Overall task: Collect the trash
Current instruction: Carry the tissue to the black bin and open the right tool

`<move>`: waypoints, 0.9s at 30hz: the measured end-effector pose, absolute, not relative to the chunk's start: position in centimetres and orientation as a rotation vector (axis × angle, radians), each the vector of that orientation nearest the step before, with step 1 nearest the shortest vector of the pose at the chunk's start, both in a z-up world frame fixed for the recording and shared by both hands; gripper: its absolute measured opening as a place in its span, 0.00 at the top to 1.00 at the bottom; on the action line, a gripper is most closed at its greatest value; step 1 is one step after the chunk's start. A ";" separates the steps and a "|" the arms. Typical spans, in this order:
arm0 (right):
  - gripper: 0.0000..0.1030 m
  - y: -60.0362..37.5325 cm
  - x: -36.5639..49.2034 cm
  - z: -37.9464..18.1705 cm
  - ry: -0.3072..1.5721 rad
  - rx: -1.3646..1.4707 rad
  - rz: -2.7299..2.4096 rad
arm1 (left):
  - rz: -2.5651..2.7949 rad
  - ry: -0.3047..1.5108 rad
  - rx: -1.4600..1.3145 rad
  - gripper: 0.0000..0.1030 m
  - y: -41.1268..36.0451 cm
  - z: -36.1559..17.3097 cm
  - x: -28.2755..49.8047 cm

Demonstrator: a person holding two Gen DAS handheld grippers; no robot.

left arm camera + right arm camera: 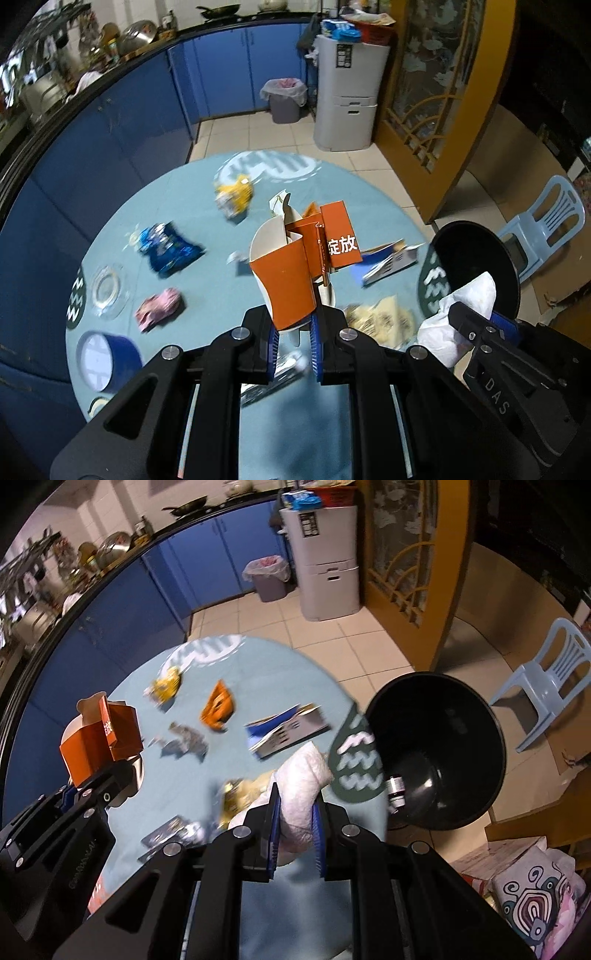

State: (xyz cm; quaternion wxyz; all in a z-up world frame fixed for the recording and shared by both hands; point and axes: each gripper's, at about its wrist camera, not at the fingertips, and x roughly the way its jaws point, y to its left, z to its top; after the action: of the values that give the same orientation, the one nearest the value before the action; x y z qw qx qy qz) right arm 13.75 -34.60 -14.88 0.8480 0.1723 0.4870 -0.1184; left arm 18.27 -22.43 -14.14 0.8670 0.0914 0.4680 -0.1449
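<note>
Left claw [293, 341] pinching the lower edge of a torn orange-and-white paper carton [291, 266], held up above the round pale-blue table [207, 184]. Carton looks light, thin-walled, loose flaps; likely to crease or swing, so the grip low on the wall suits it.

Right claw [295, 834] pressed onto a crumpled white paper tissue [301, 779]; soft, near weightless, may slip free if the pinch eases.

Black round plastic bin [476, 716] stands just beside the table's right edge, mouth wide and tilted toward both claws. Open floor beyond. Other wrappers lie scattered on the table below; clearance over them looks adequate.
</note>
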 end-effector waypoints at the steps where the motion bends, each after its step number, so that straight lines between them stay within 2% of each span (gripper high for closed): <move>1: 0.85 -35.1 13.7 -14.9 1.023 0.367 -0.257 | -0.311 0.977 0.198 0.85 -23.2 -14.1 18.4; 16: 0.86 -43.4 14.5 -16.5 0.986 0.423 -0.382 | -0.365 0.962 0.266 0.85 -32.9 -15.3 20.7; 27: 0.85 -50.3 15.0 -20.7 1.028 0.494 -0.487 | -0.365 0.968 0.350 0.85 -39.5 -18.5 22.1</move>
State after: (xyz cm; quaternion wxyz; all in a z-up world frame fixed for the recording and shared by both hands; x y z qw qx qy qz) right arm 15.04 -50.27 -20.74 0.8137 0.2314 0.4818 -0.2283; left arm 22.06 -39.51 -18.52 0.8545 0.1662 0.4605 -0.1735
